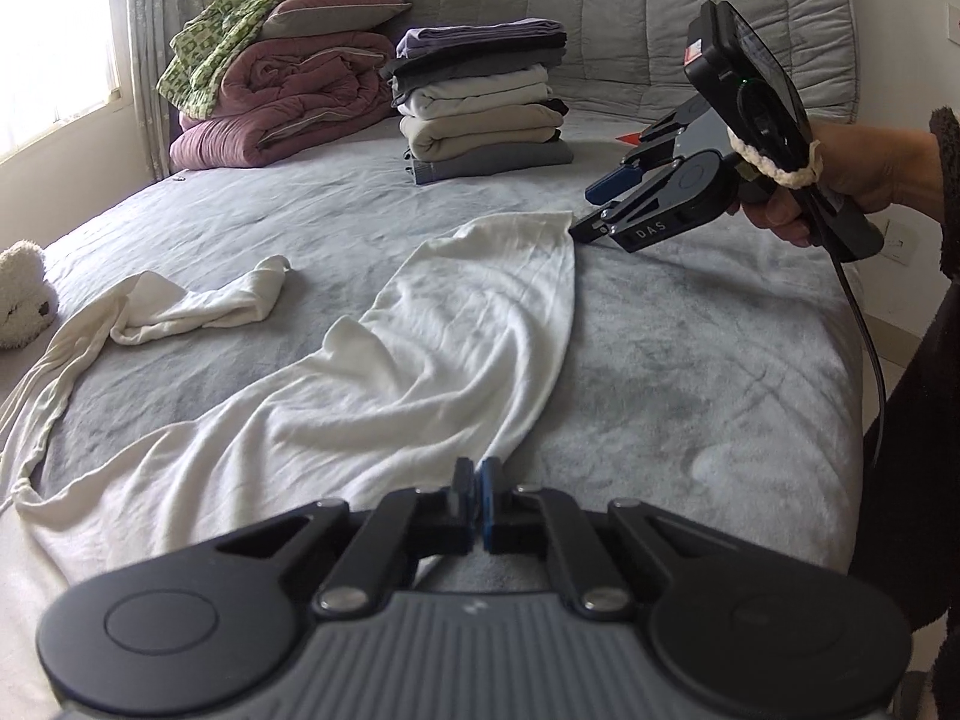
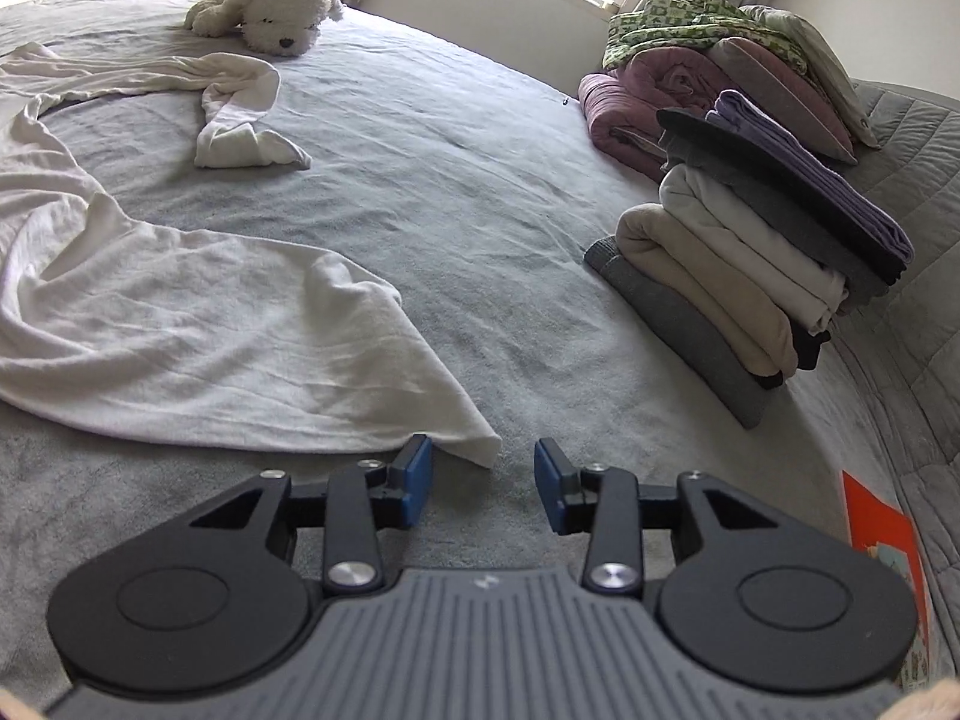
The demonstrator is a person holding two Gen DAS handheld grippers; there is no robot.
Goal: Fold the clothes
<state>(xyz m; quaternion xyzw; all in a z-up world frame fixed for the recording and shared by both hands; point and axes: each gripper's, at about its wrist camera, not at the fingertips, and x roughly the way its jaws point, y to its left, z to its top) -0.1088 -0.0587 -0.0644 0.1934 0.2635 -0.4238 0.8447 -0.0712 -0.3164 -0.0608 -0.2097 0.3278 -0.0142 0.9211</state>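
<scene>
A white long-sleeved garment [image 1: 432, 348] lies spread and wrinkled on the grey bed [image 1: 690, 330], one sleeve [image 1: 198, 306] curled off to the left. My left gripper [image 1: 478, 480] is shut on the near corner of its hem. In the left wrist view my right gripper [image 1: 585, 213] hovers open at the hem's far corner, held by a person's hand [image 1: 864, 174]. In the right wrist view the garment [image 2: 210, 324] ends in a corner [image 2: 480, 450] that lies between the open blue pads of the right gripper [image 2: 483, 480]; neither pad presses on it.
A stack of folded clothes [image 1: 486, 102] [image 2: 750, 276] stands toward the headboard. Beside it are a rolled mauve quilt with pillows [image 1: 282, 96]. A plush dog [image 2: 270, 15] lies at the bed's far side. An orange card [image 2: 882, 534] rests near the right edge.
</scene>
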